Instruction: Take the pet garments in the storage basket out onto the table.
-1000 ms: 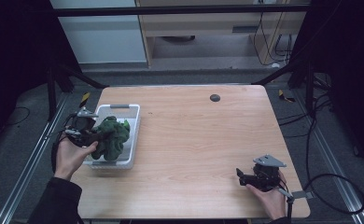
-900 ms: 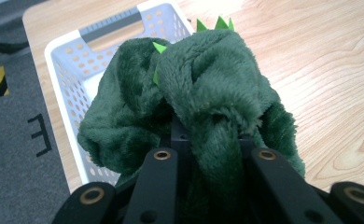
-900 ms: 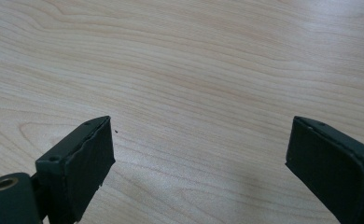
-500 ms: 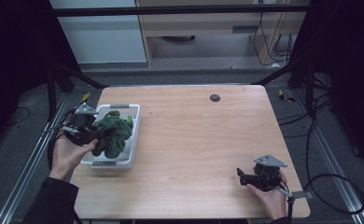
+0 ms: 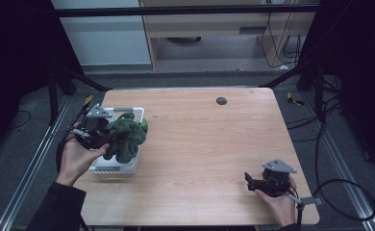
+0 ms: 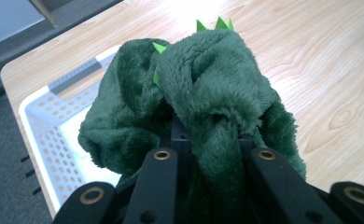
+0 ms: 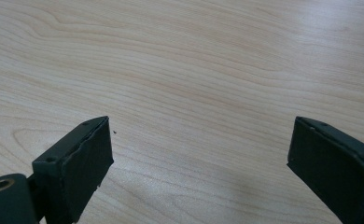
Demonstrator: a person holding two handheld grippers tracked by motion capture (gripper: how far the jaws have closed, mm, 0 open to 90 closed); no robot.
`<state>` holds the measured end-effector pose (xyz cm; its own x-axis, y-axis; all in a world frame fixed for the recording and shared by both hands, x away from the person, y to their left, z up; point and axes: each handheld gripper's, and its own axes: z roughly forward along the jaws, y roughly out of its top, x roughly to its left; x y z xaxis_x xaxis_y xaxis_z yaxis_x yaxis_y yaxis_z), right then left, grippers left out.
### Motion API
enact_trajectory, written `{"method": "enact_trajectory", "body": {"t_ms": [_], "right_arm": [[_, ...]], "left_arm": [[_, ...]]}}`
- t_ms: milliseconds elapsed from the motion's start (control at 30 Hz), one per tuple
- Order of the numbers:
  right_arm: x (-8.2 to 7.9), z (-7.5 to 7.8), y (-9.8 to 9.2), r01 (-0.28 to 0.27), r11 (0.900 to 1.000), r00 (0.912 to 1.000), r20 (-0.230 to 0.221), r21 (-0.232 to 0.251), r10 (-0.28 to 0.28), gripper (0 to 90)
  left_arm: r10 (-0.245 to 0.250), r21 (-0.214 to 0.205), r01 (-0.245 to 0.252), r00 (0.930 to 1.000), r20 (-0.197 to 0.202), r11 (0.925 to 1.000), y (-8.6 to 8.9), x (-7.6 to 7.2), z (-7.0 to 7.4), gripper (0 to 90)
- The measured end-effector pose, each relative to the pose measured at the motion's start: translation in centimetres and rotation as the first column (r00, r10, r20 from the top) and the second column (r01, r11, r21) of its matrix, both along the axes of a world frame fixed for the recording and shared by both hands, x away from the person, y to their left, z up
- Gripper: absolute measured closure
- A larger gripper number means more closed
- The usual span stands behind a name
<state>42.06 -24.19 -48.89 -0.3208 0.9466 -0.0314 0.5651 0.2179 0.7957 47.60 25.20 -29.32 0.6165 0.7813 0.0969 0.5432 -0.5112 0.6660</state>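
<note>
A dark green plush toy (image 5: 126, 136) with small bright green spikes hangs above the right half of a white perforated basket (image 5: 109, 166) at the table's left edge. My left gripper (image 5: 103, 138) is shut on the plush toy (image 6: 208, 102), whose fleece bunches between the jaws and hides the fingertips. The basket (image 6: 45, 135) lies below and behind the toy. My right gripper (image 5: 249, 182) rests near the table's front right corner. In the right gripper view it (image 7: 199, 158) stands open, jaws wide apart over bare wood.
The wooden table (image 5: 205, 144) carries a small dark round disc (image 5: 221, 100) near its far edge. Cables trail from both grippers. Metal rails and dark floor flank the table on both sides; cabinets stand beyond the far edge.
My left gripper has lifted the plush toy up out of the basket and carried it a little to the right. The right gripper has stayed where it was.
</note>
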Motion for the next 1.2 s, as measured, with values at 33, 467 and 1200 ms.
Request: {"method": "enact_trajectory", "body": {"t_ms": [33,467,1200], "right_arm": [[0.0,0.0,0.0,-0.002,1.0,1.0,0.004,-0.002,0.002,6.5],[-0.1,0.1,-0.4,0.016,0.9998,0.9997,0.018,0.007,-0.016,6.5],[-0.1,0.2,-0.8,0.021,0.9998,0.999,0.039,0.002,-0.021,6.6]], "left_arm": [[-0.008,0.004,0.008,1.0,-0.002,1.0,-0.2,0.0,0.1,78.5],[-0.117,0.026,0.117,0.9931,-0.004,0.9928,-3.7,0.0,0.5,78.5],[-0.29,0.064,0.292,0.9559,-0.048,0.9542,-9.9,0.7,-0.9,78.4]]}}
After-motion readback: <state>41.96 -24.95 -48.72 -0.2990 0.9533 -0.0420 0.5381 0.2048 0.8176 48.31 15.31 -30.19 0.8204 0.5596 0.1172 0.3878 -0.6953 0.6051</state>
